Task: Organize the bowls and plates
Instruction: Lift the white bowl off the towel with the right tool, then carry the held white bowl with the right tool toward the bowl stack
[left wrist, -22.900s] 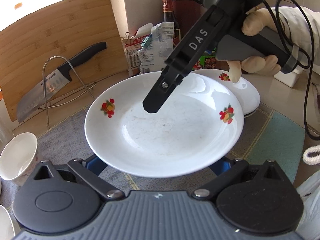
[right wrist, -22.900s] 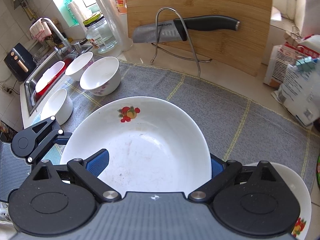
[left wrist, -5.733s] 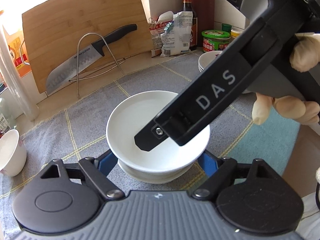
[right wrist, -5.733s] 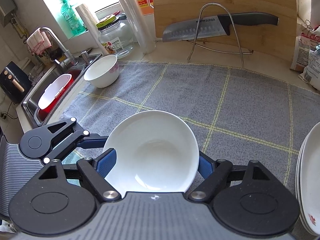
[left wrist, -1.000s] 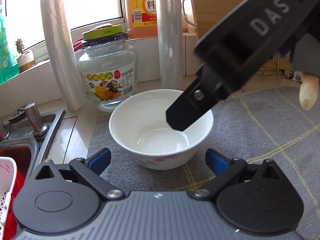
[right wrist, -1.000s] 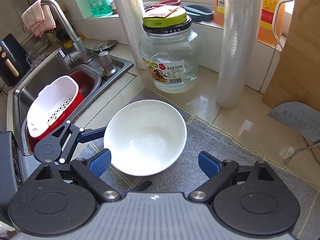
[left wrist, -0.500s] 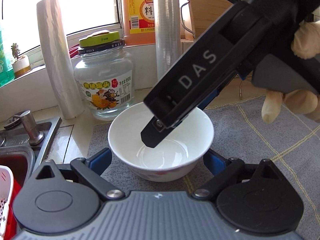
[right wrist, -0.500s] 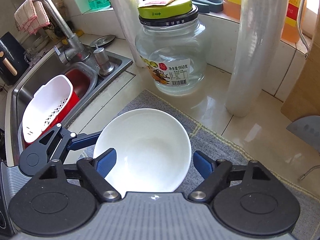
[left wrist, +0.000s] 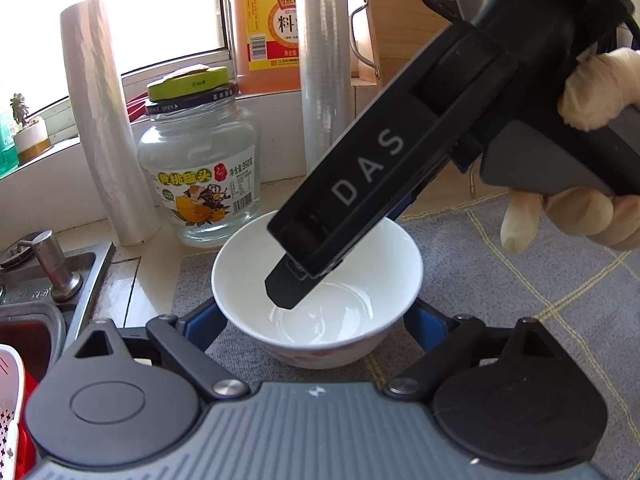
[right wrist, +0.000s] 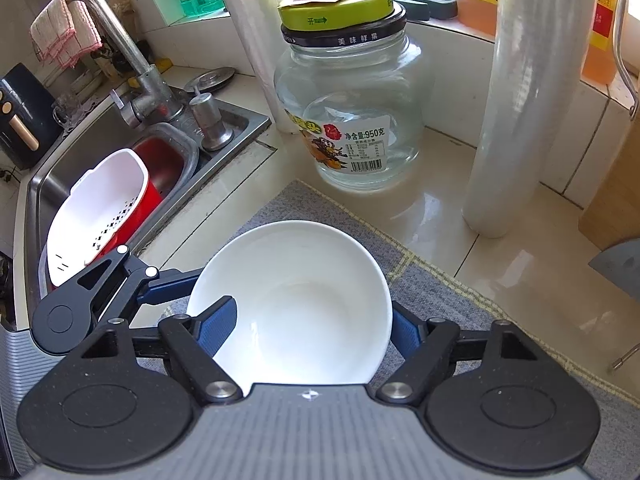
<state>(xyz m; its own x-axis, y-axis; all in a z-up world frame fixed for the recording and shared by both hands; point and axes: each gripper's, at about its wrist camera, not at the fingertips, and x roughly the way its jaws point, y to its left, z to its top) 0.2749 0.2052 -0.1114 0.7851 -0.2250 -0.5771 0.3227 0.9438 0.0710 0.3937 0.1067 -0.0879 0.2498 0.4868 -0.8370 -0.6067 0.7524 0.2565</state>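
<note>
While both grippers crowd one white ceramic bowl (right wrist: 304,300) on the grey checked mat (left wrist: 520,280) — right gripper (right wrist: 312,324) closing its jaws onto the rim, left gripper (left wrist: 316,320) narrowing beside it, not gripping.
Glazed rim could slip or knock the glass jar (right wrist: 352,120) labelled "950克"; gripper body reads "DAS".

The bowl (right wrist: 292,300) sits at the corner of the gray mat (right wrist: 436,292), low in the frame. Just above it a glass jar (right wrist: 352,108) blocks the way. A tall wrap roll (right wrist: 516,112) stands at the upper right, and another roll (right wrist: 256,40) behind the jar. The sink (right wrist: 52,176) with a white basket (right wrist: 100,208) fills the left. Bare tabletop (right wrist: 532,264) lies open at the right.
</note>
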